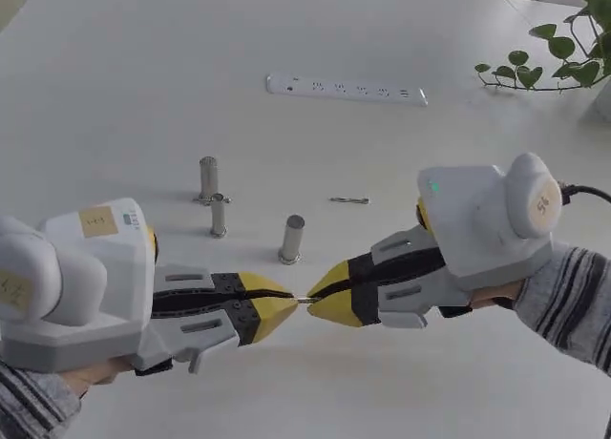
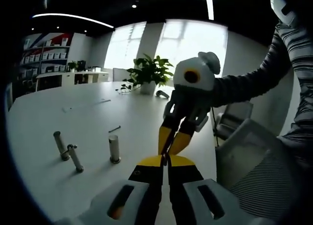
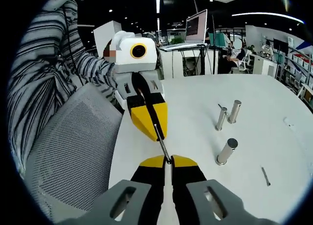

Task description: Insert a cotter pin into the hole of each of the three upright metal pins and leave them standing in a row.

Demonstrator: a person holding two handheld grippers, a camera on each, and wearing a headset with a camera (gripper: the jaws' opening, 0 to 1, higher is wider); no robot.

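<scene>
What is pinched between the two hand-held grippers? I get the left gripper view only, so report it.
Observer: The right gripper view shows a thin cotter pin bridging the tips of the left hand-held gripper and the right hand-held gripper.
Operator: Check both grips.
Observer: In that same view, both are shut on it, one at each end.
Operator: Check the upright pins for one already fitted.
Observer: In the right gripper view, a thin piece sticks out at the top of the narrow metal pin. It is probably an inserted cotter pin, but it is too small to be sure.
</scene>
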